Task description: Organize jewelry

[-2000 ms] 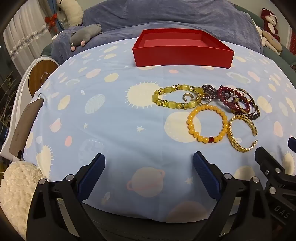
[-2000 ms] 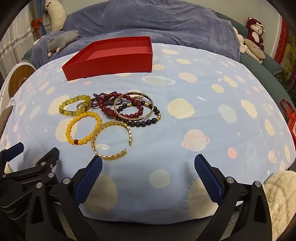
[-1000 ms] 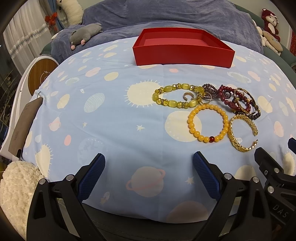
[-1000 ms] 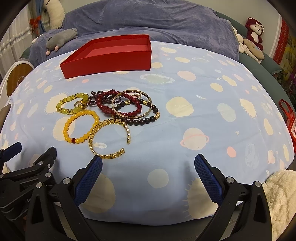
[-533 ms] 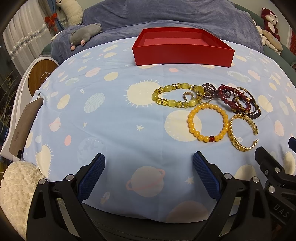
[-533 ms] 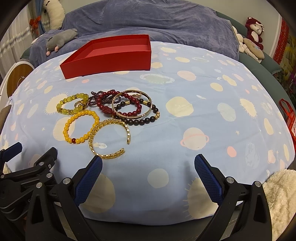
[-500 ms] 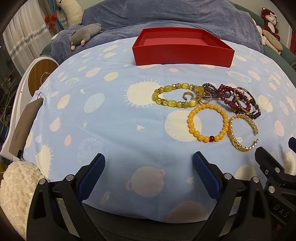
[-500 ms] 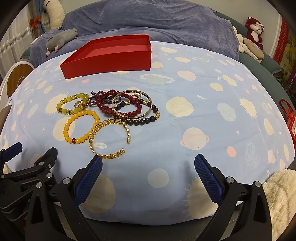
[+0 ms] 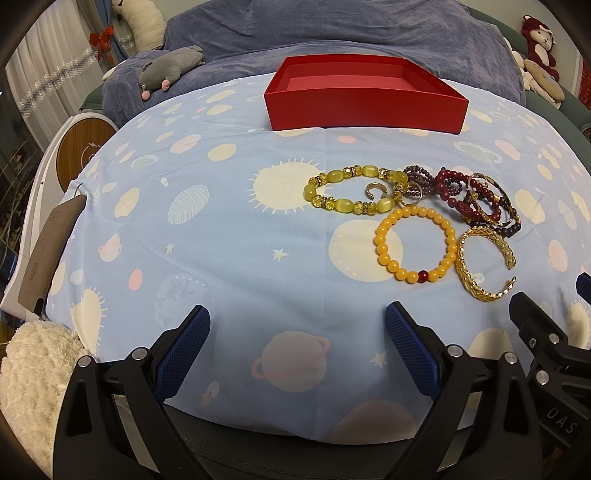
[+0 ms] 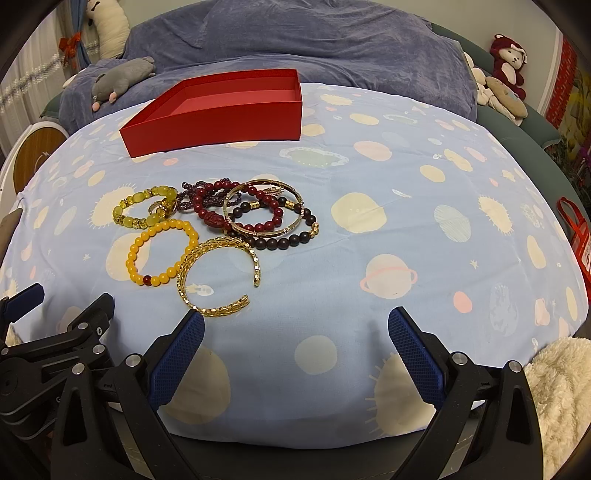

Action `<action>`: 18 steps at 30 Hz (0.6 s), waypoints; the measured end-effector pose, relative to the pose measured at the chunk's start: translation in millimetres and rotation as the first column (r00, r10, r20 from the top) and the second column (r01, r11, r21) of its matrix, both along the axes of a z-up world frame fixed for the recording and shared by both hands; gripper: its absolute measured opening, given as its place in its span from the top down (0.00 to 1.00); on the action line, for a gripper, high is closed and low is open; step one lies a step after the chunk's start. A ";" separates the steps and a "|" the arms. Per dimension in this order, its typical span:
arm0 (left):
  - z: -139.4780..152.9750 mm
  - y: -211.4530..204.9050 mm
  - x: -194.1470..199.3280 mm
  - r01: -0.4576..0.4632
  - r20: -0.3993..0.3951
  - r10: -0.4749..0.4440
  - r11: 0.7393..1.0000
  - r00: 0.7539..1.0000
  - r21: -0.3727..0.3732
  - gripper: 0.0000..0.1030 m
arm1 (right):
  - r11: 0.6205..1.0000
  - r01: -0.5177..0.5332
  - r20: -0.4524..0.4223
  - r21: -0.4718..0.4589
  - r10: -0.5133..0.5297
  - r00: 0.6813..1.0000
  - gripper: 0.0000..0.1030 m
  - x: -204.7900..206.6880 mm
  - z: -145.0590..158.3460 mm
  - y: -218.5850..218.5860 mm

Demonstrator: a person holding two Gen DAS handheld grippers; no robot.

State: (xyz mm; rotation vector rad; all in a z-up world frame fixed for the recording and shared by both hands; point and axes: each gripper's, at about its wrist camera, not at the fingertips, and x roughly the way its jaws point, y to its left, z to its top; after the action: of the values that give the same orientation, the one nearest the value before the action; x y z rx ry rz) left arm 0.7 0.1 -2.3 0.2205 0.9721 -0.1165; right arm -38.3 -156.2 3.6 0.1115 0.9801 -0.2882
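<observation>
A pale blue bedsheet (image 9: 207, 236) printed with suns and planets covers the work surface; a grey-blue blanket (image 9: 332, 26) lies heaped behind it. A red box (image 9: 364, 98), open-topped and with nothing visible inside, stands at the far middle of the sheet. The left gripper (image 9: 295, 332) and right gripper (image 10: 293, 341) hover side by side at the sheet's near edge, each with its blue-padded fingers spread wide and holding nothing. A grey plush toy (image 9: 168, 72) rests on the blanket at far left.

The jewelry lies clustered on the sheet, between the box and the grippers and well apart from both. Nearest the right gripper is a gold open cuff (image 10: 218, 280); just beside it lies an orange bead bracelet (image 10: 160, 251) with one red bead. Behind that is a yellow-green bead bracelet (image 10: 142, 206), with a small gold ring (image 9: 376, 190) inside its loop. To the right, overlapping one another, are a dark red bead bracelet (image 10: 212, 201), a thin gold bangle (image 10: 264, 210) and a dark brown bead bracelet (image 10: 291, 236).
</observation>
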 end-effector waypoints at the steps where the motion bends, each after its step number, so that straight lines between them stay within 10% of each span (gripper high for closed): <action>1: 0.0 0.1 0.0 0.000 0.000 0.000 1.000 1.000 0.000 0.11 | 1.000 0.000 0.001 0.000 0.000 1.000 0.07 -0.1 0.1 0.1; 18: 0.9 0.4 -0.8 -0.002 -0.003 0.002 1.000 1.000 -0.001 0.11 | 1.000 -0.002 0.002 -0.004 0.002 1.000 0.07 -0.3 0.6 0.6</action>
State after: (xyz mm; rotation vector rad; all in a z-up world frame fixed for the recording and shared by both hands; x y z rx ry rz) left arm -0.1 0.5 -1.4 0.2183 0.9751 -0.1154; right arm -38.7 -155.6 4.2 0.1068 0.9775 -0.2885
